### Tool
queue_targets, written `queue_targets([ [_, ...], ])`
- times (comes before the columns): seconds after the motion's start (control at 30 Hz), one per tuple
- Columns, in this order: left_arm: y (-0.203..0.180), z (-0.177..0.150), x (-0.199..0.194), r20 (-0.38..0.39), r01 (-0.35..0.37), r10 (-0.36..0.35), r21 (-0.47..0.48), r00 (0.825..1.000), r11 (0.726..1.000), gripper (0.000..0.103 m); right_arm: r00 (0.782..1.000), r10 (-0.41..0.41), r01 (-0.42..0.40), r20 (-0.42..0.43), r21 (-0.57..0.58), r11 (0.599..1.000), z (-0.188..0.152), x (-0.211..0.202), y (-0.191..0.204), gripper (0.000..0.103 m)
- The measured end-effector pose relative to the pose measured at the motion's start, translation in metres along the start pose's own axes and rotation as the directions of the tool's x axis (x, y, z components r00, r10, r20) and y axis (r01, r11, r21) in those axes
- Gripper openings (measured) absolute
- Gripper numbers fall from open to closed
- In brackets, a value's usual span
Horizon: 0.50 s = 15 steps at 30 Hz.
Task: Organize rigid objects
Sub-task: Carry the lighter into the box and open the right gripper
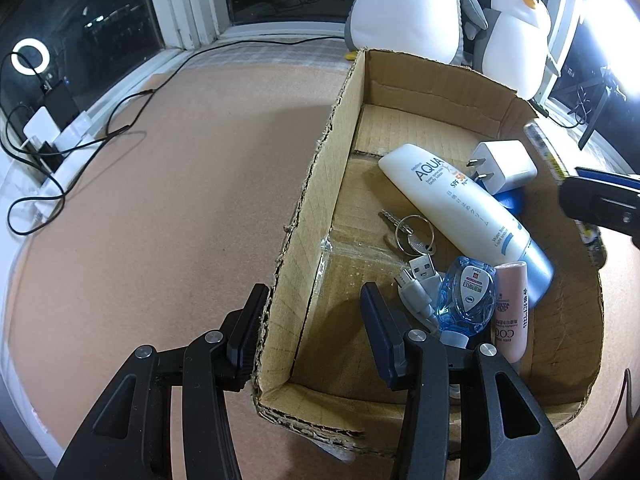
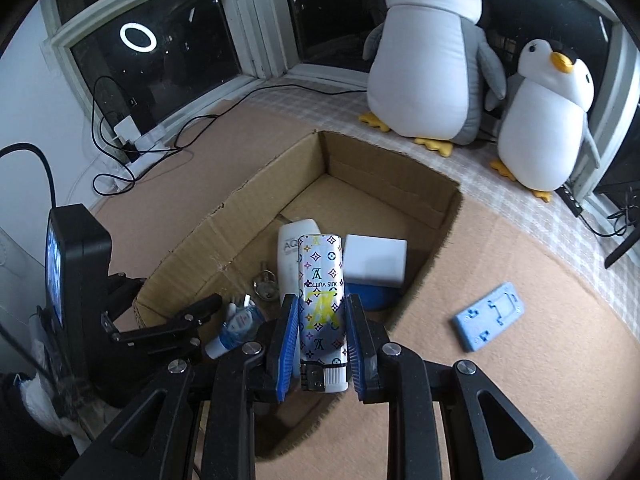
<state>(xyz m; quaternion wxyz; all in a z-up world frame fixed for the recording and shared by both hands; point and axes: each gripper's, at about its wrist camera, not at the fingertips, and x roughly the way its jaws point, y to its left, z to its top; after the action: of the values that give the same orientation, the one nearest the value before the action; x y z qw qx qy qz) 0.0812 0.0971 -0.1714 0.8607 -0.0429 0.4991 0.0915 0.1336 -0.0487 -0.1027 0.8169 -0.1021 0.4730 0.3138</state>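
An open cardboard box holds a white sunscreen tube, a white charger, keys on a ring, a USB cable, a small blue bottle and a pink tube. My left gripper straddles the box's left wall, one finger outside against it and one inside with a gap, so it is open. My right gripper is shut on a silver patterned lighter, held above the near end of the box.
A light blue plastic piece lies on the tan mat right of the box. Two plush penguins stand behind it by the window. A power strip with looping cables sits at the far left.
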Motion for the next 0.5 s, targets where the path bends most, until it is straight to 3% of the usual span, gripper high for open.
queue_targets([
  [0.5,0.0,0.0,0.0,0.0,0.0,0.0,0.0,1.0,1.0,0.046,1.0,0.012,-0.013,-0.028,-0.021,1.0,0.005,0.022,0.014,0.021],
])
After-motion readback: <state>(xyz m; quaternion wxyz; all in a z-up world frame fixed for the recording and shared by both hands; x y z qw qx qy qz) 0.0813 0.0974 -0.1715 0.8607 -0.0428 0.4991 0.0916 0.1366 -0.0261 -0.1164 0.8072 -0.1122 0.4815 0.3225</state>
